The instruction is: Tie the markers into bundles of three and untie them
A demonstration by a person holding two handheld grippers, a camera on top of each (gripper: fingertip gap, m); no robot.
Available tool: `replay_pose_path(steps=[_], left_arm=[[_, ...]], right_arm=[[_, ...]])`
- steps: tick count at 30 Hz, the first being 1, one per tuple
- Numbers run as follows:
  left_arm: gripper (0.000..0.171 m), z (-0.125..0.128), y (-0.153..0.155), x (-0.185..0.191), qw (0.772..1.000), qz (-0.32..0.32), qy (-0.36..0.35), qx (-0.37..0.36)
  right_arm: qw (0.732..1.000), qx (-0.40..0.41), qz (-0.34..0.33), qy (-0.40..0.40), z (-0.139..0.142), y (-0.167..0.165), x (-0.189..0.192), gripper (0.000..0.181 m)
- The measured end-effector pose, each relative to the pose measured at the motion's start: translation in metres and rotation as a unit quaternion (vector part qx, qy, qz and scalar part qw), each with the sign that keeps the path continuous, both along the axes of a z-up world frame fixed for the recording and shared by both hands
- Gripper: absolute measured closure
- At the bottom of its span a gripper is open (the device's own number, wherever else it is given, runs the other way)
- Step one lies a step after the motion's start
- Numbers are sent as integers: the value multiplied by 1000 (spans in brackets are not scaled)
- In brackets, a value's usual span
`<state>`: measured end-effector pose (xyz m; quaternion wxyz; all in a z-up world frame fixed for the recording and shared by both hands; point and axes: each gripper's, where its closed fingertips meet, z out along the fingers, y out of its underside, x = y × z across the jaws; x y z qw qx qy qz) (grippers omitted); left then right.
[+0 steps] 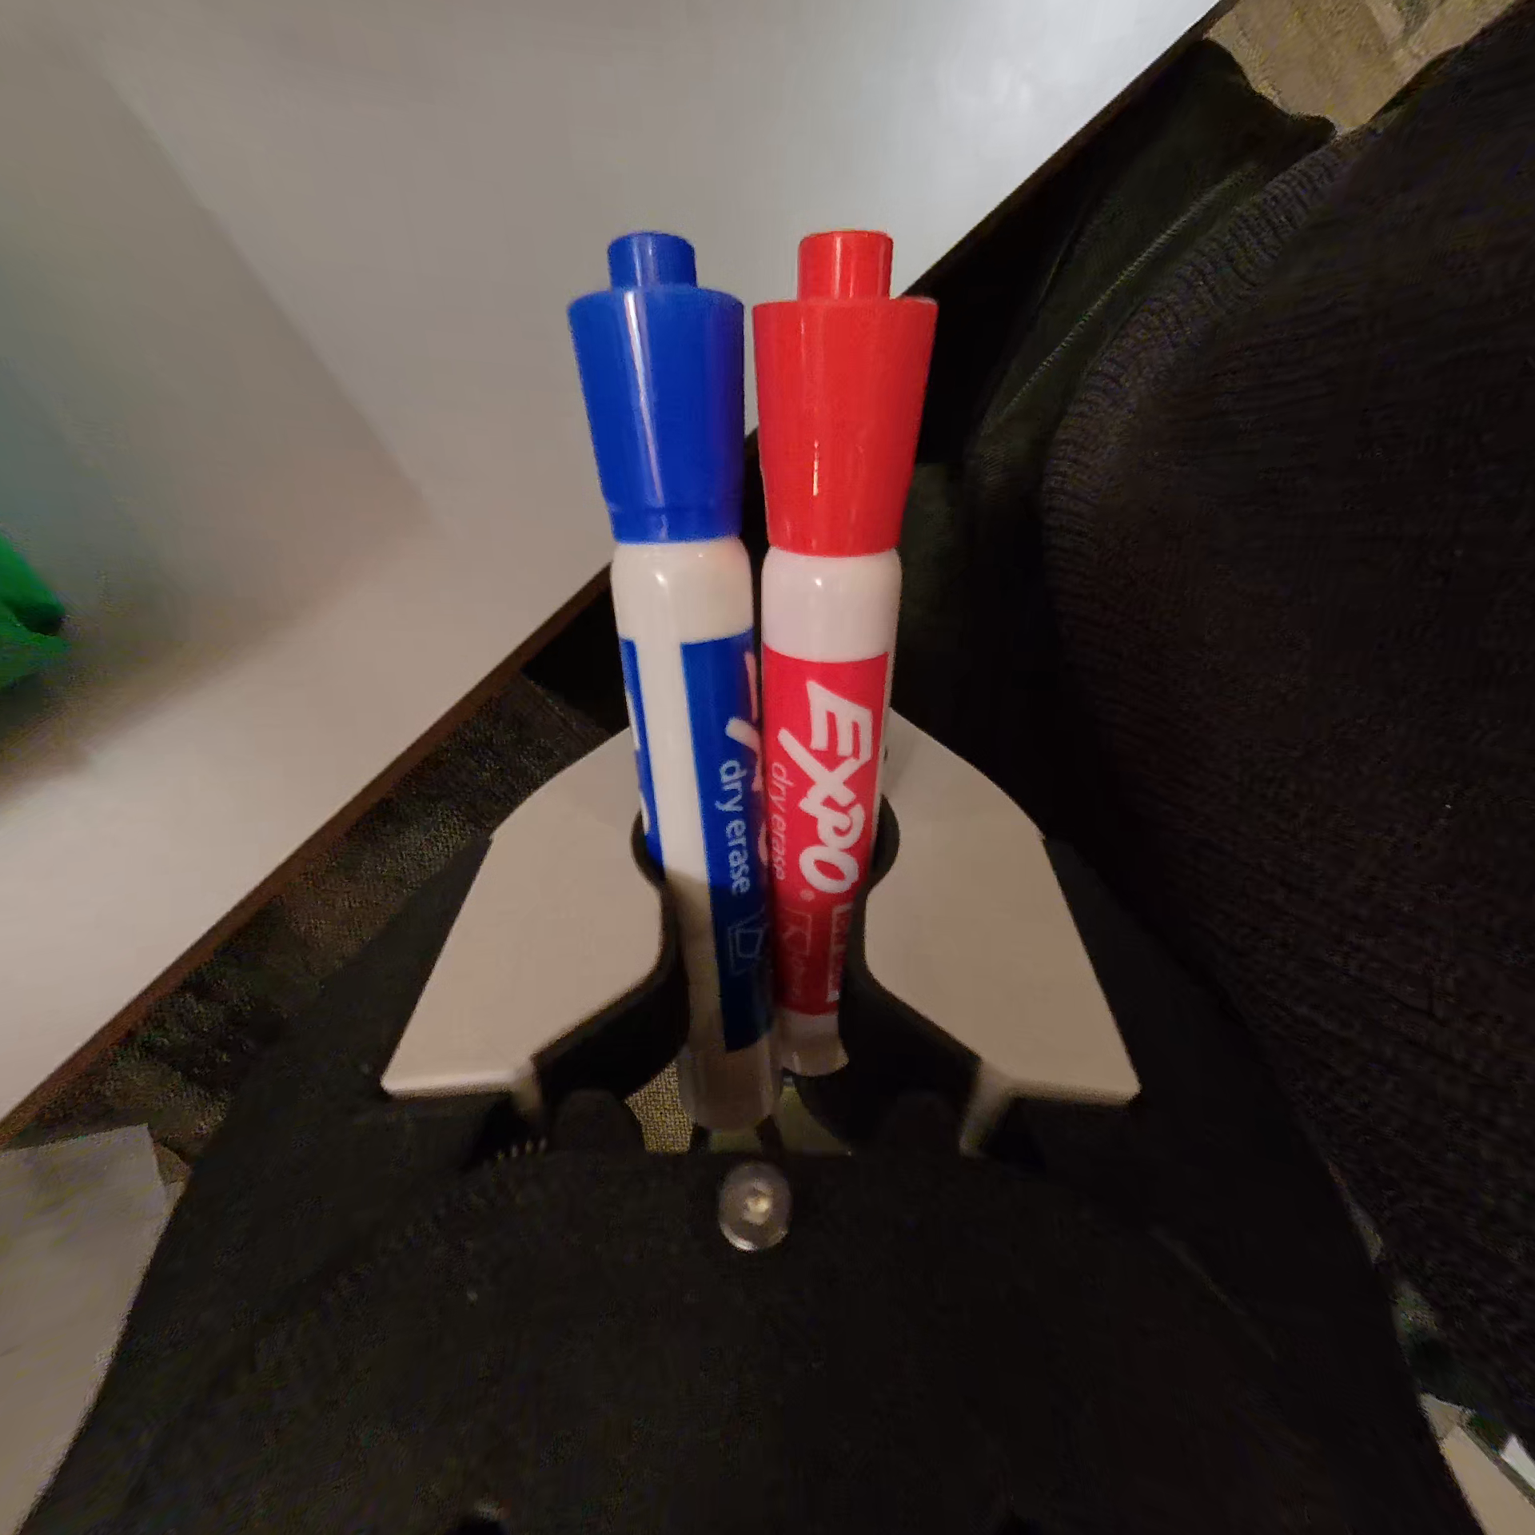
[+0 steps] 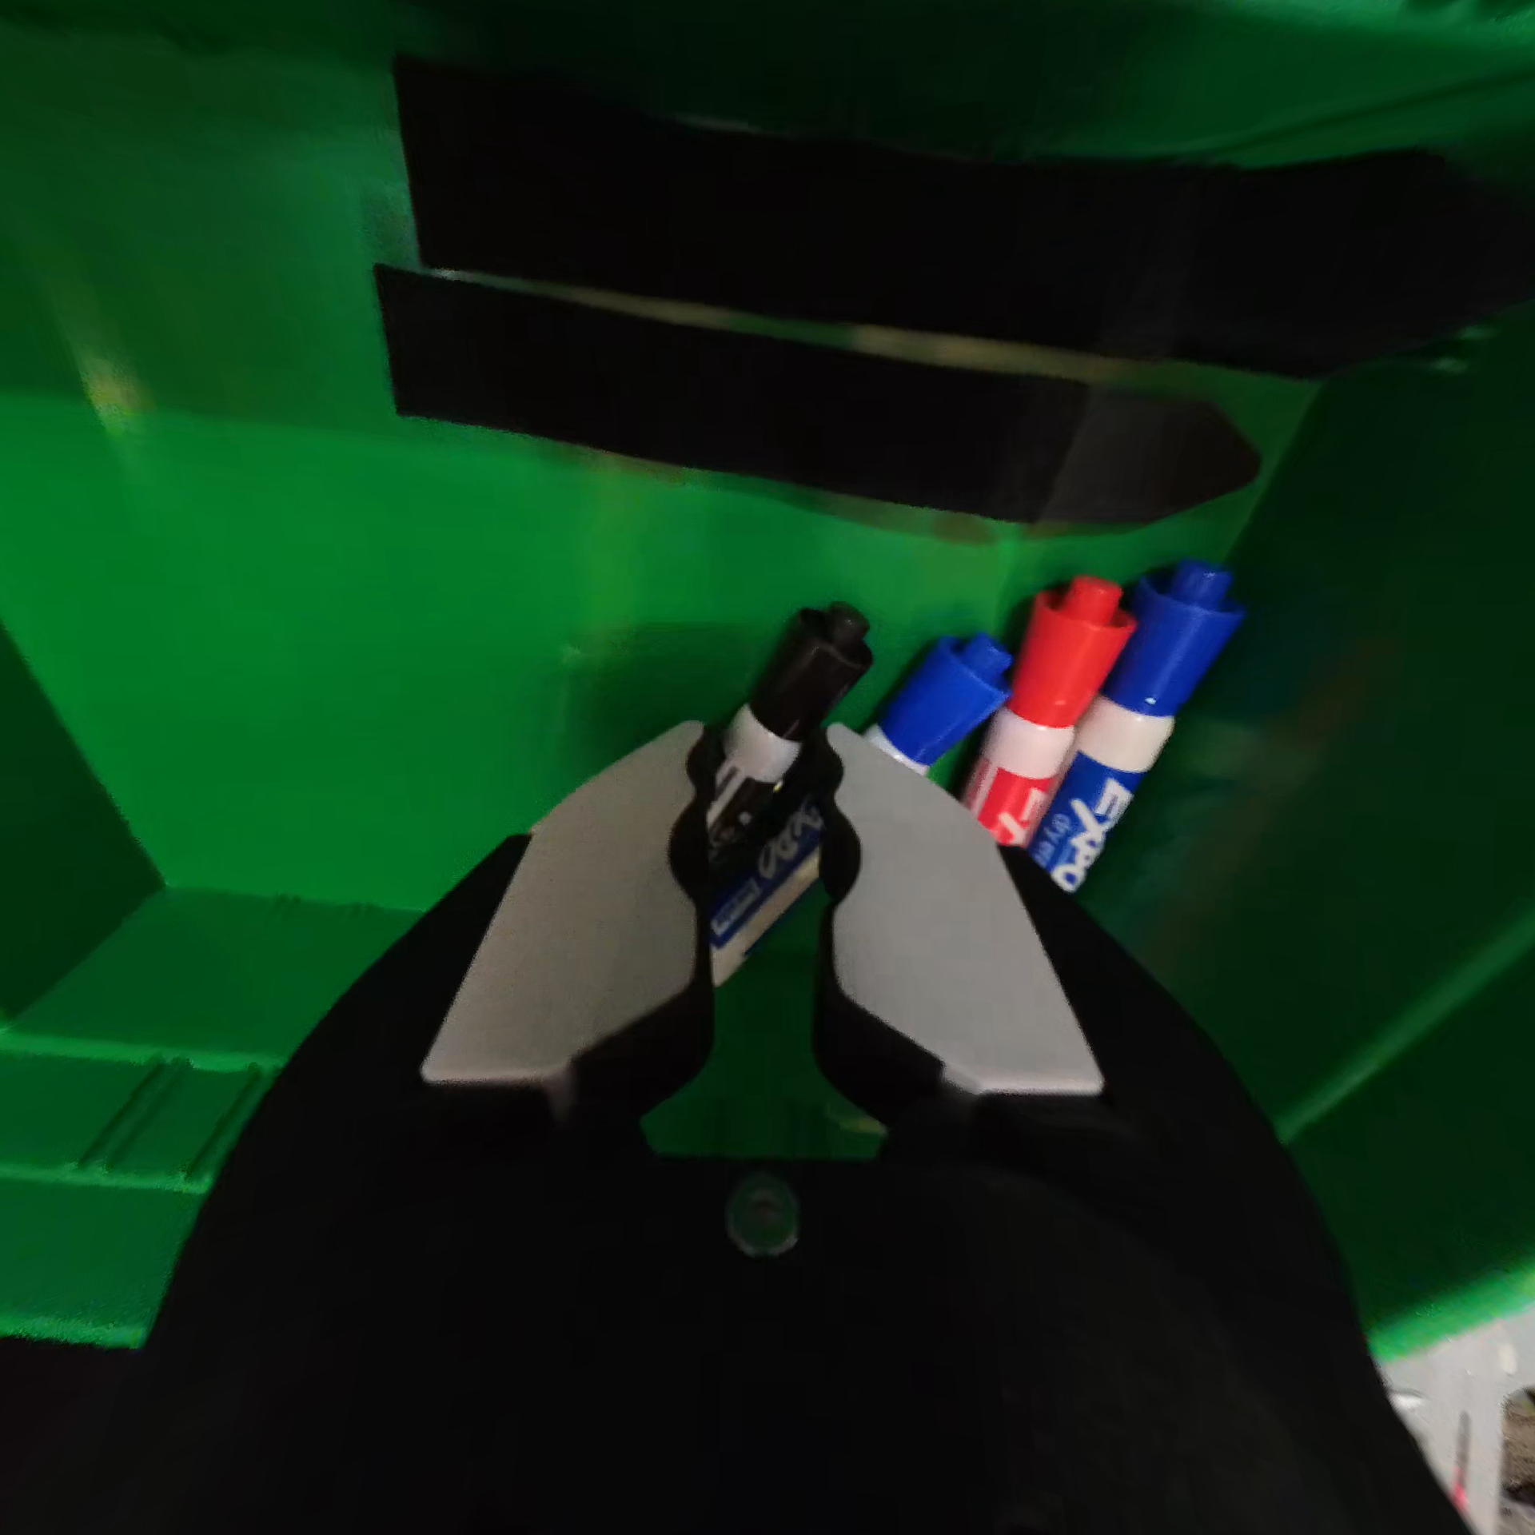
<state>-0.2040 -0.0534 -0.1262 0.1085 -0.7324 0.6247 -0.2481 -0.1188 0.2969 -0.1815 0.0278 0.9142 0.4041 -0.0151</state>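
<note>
My left gripper (image 1: 764, 839) is shut on two markers held side by side, caps pointing away: a blue marker (image 1: 677, 581) on the left and a red marker (image 1: 835, 581) on the right. It holds them above the white table's edge (image 1: 532, 656). My right gripper (image 2: 760, 764) is inside a green bin (image 2: 332, 664) and is shut on a black marker (image 2: 781, 731), tilted up to the right. Two blue markers (image 2: 939, 698) (image 2: 1146, 706) and a red one (image 2: 1047, 698) lean in the bin's right corner. Two black straps (image 2: 747, 399) lie across the bin behind them.
A person's dark knitted sleeve (image 1: 1287, 581) fills the right of the left wrist view. Patterned carpet (image 1: 399, 831) shows below the table edge. A corner of the green bin (image 1: 25, 606) shows at the far left. The bin's walls (image 2: 1370, 747) close in around my right gripper. Some 35 centimeters of space lies between my two pairs of fingers.
</note>
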Motion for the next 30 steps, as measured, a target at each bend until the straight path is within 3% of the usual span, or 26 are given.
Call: replay_pose_path(steps=[6,9,12,15,18,20,25,27,30], left_arm=[[129,1,-8,-4,1000,17,-1,-2],[129,3,-12,-3,1000,20,0,-2],[129,6,-14,3,1000,19,-4,-1],[129,8,-14,18,1000,15,-13,0],[129,8,-12,39,1000,7,-17,-1],[129,7,-9,57,1000,0,-15,1],[129,-4,-8,119,999,-39,8,0],[129,-11,-2,157,999,-43,16,18],[129,-24,2,221,998,-53,22,35]], right_arm=[[999,-5,-9,53,11,-4,-9,162],[989,47,-5,138,51,-6,-19,163],[954,116,-5,276,117,-25,-22,163],[883,211,-9,420,190,-73,0,163],[798,282,-47,530,231,-147,46,163],[752,328,-85,565,235,-196,85,164],[651,418,-201,601,217,-303,177,164],[618,462,-237,590,208,-337,211,164],[547,541,-296,566,199,-378,256,164]])
